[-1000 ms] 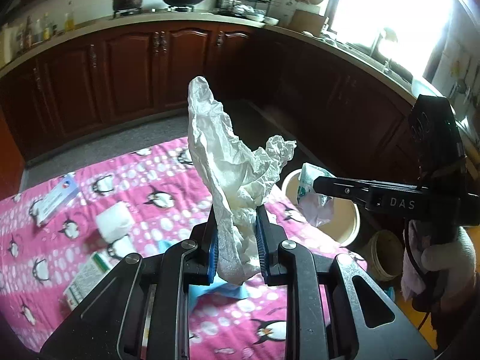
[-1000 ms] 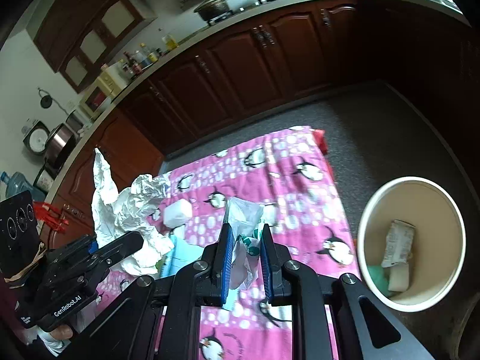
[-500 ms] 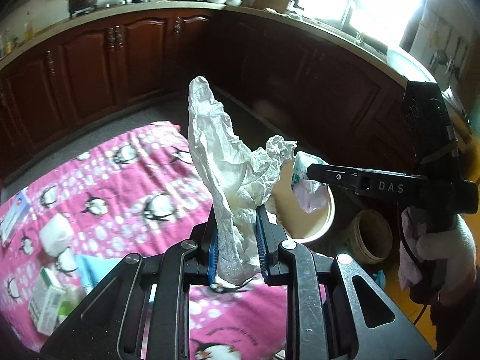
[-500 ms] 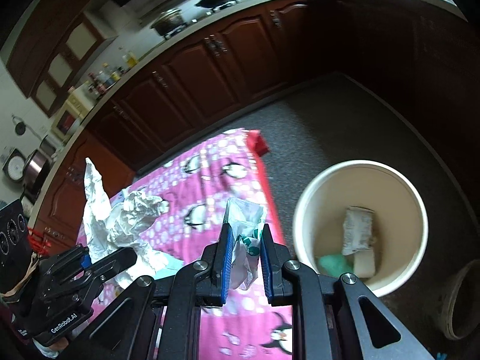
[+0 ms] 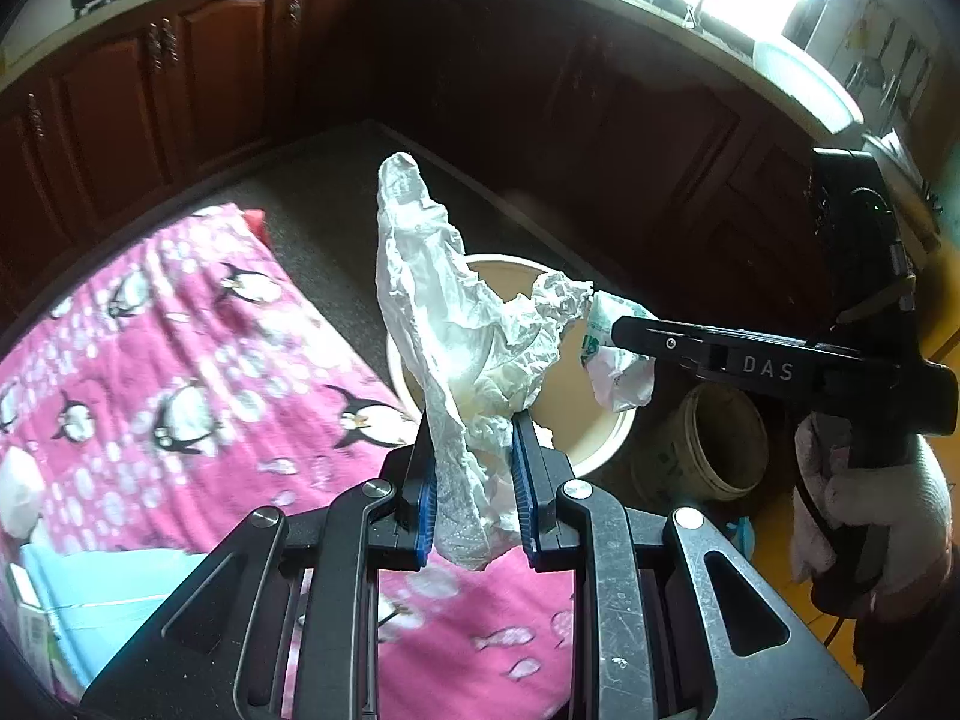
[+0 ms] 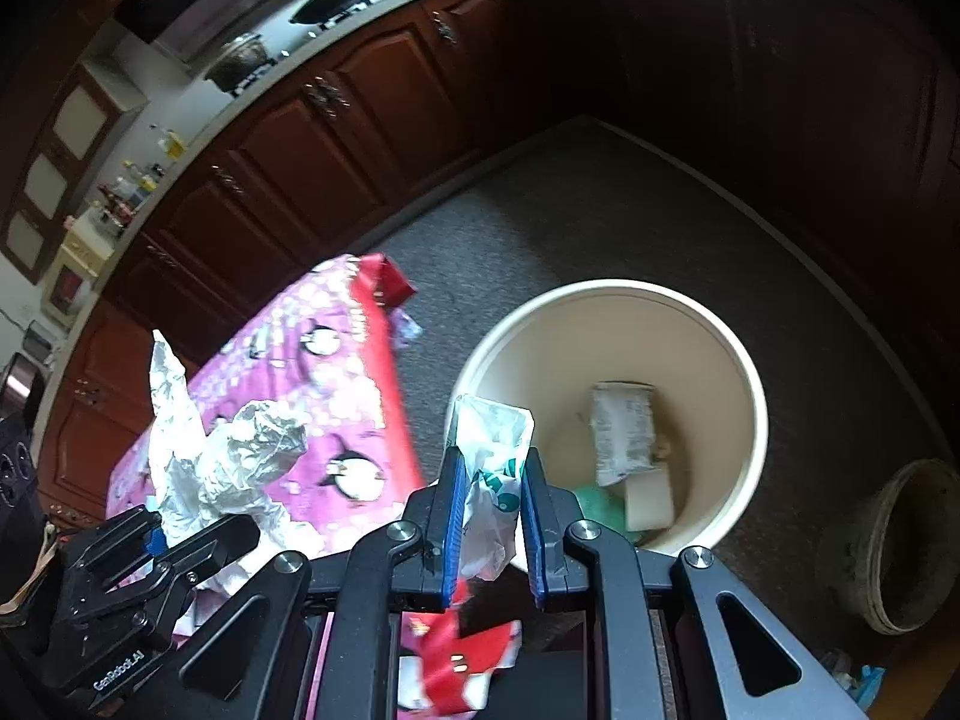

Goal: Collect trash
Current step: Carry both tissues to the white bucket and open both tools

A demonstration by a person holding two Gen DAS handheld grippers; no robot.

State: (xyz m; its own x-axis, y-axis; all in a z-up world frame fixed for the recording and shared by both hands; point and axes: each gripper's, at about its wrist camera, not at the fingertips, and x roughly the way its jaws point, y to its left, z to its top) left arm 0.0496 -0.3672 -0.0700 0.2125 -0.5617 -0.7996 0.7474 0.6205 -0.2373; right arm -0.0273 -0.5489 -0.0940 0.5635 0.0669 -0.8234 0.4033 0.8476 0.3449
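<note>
The left tongs (image 5: 471, 492) are clamped on a tall crumpled white paper (image 5: 456, 324); the right tongs (image 6: 489, 516) are clamped on a small white wrapper with green print (image 6: 492, 474). Both loads hang near the cream bin (image 6: 744, 372), which stands on the floor just beside the table with the pink penguin cloth (image 5: 180, 360) (a packet and other scraps already lie inside). Recommended procedure: bring each load fully above the bin mouth before parting the tongs, since light paper may drift onto the rim or floor. Legible writing: "DAS" on the right tool's side; "GenRobot.AI" on the left tool's body; the wrapper print is unreadable
</note>
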